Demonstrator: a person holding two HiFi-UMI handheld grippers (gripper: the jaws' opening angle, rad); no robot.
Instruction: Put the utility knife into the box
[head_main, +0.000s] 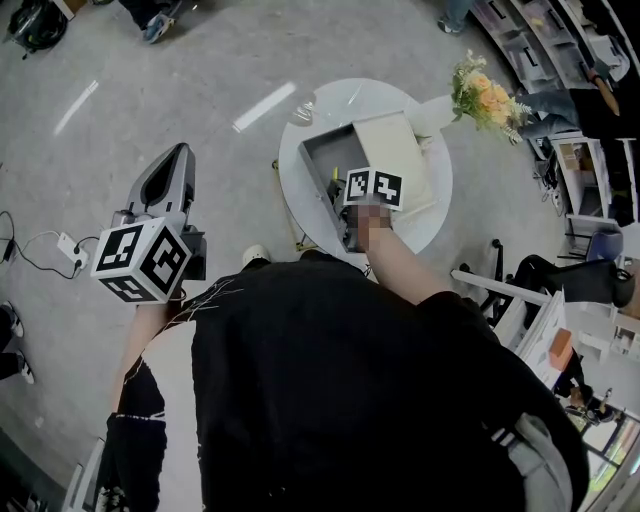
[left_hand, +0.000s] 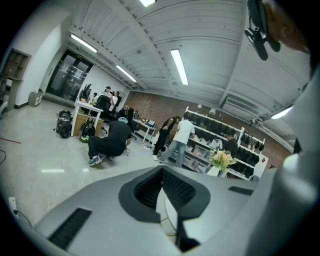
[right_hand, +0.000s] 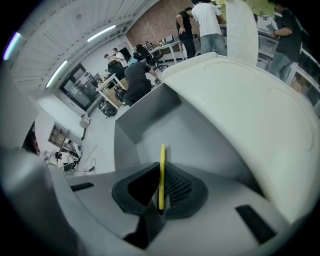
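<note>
Looks nearly done: the right hand-held gripper (right_hand: 160, 192) is pinching the yellow utility knife (right_hand: 161, 170) at the mouth of the open box (right_hand: 145, 112) on the counter (head_main: 312, 140) (not let go yet, so the drop is what's left), and the left hand-held gripper (left_hand: 163, 192) hangs off to the side, pressed together on nothing.

Yellow utility knife (right_hand: 161, 172); grey box (right_hand: 150, 117) with a cream lid (right_hand: 240, 100); white table (head_main: 300, 150); yellow and peach flowers (head_main: 485, 95).

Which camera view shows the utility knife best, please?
The right gripper view: the yellow utility knife stands edge-on, clamped between the right tongs, over the open box. The head view hides it behind the marker cube; the left gripper view misses it.
</note>
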